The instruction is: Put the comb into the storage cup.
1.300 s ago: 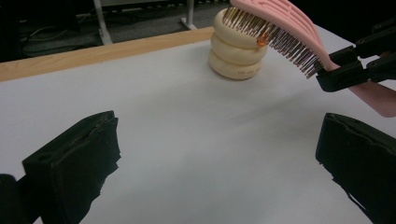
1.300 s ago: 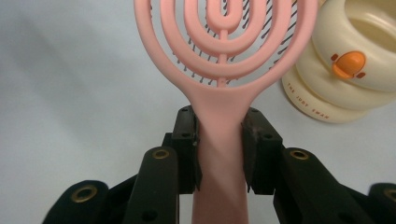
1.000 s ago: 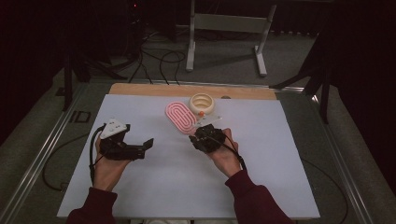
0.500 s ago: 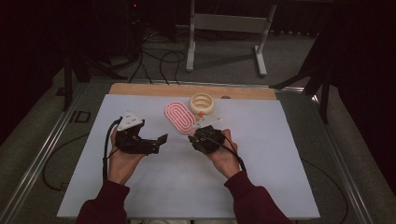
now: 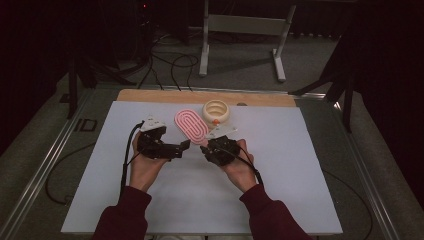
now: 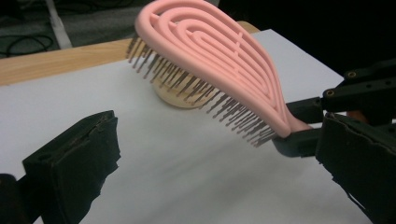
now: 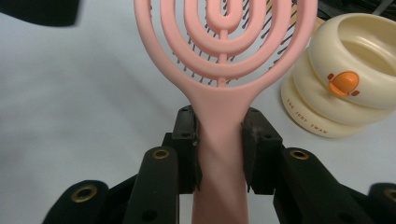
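Note:
A pink oval hairbrush (image 5: 190,125) with a looped open back is held off the white table, bristles down. My right gripper (image 5: 207,145) is shut on its handle; in the right gripper view both pads (image 7: 254,140) press the pink handle (image 7: 219,140). My left gripper (image 5: 184,146) is open just left of the brush handle, its tips pointing right towards the right gripper. In the left gripper view its jaws stand wide apart with nothing between them, and the brush (image 6: 210,51) slants across ahead of them.
A cream ring-shaped cup (image 5: 216,112) with an orange mark (image 7: 344,83) stands just behind the brush head. The white mat (image 5: 280,170) covers the table, with a wooden strip (image 5: 150,95) along its far edge. Cables and a metal stand lie on the floor beyond.
My left gripper has moved to the right, closing in on the brush handle and the right gripper. The right gripper and the brush have stayed put.

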